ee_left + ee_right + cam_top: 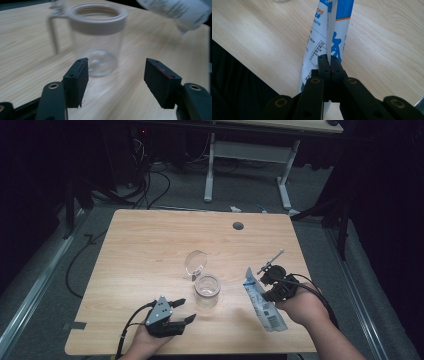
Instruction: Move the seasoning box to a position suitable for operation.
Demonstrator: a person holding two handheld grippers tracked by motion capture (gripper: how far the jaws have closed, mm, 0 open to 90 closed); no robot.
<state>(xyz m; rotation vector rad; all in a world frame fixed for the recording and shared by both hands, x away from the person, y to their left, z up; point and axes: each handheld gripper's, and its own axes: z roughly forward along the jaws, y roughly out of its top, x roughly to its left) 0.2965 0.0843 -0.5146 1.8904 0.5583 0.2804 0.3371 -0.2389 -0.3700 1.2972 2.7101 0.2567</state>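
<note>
A clear glass jar (207, 286) stands open at the middle of the wooden table (150, 245), its hinged lid (195, 261) swung back behind it. My left gripper (187, 310) lies low near the front edge, just left of the jar, open and with nothing between its jaws. In the left gripper view the jar (97, 37) stands a short way beyond the open left gripper (116, 65). My right gripper (266, 295) is shut on a white and blue pouch (263, 302), held tilted to the right of the jar. The right gripper view shows the right gripper (329, 58) pinching the pouch (337, 25) at its edge.
A round cable hole (238, 225) sits near the table's far edge. Beyond the table stand a white desk frame (247, 155) and loose cables on the grey floor. The pouch's end (180, 12) hangs above the jar's right side.
</note>
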